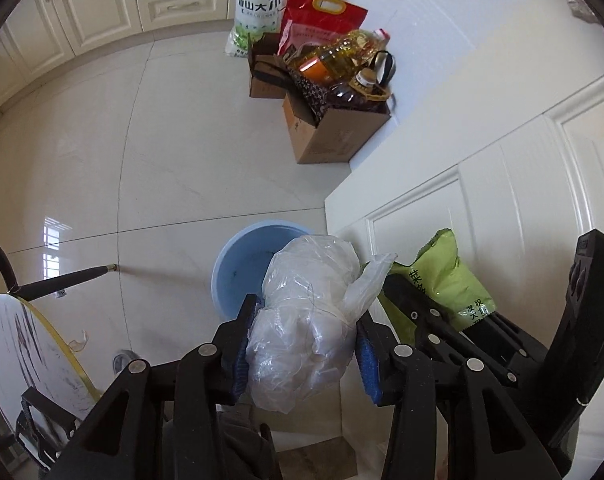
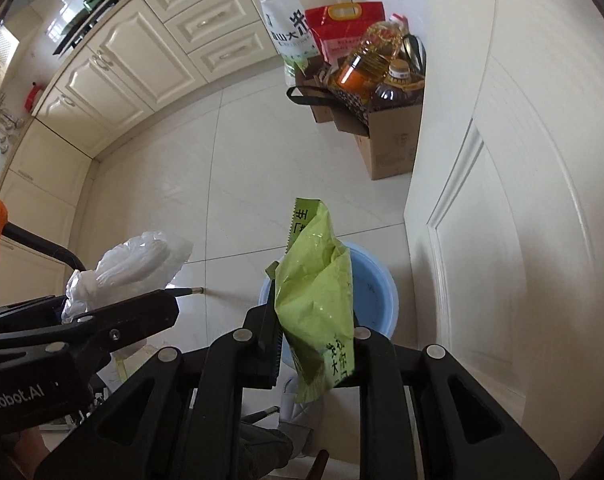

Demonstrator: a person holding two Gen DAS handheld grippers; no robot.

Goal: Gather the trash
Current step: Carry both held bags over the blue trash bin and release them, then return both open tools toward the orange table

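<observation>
Above blue bin (image 2: 375, 288): left jaws clamping plastic bag (image 1: 302, 320), right jaws clamping green packet (image 2: 317, 300), writing Chinese.

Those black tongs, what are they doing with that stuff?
A person is picking up trash with two tongs. The left tongs squeeze a crumpled clear plastic bag. The right tongs pinch a green snack packet. Both hang above a blue bin on the kitchen floor, and nothing has been dropped in yet.
</observation>
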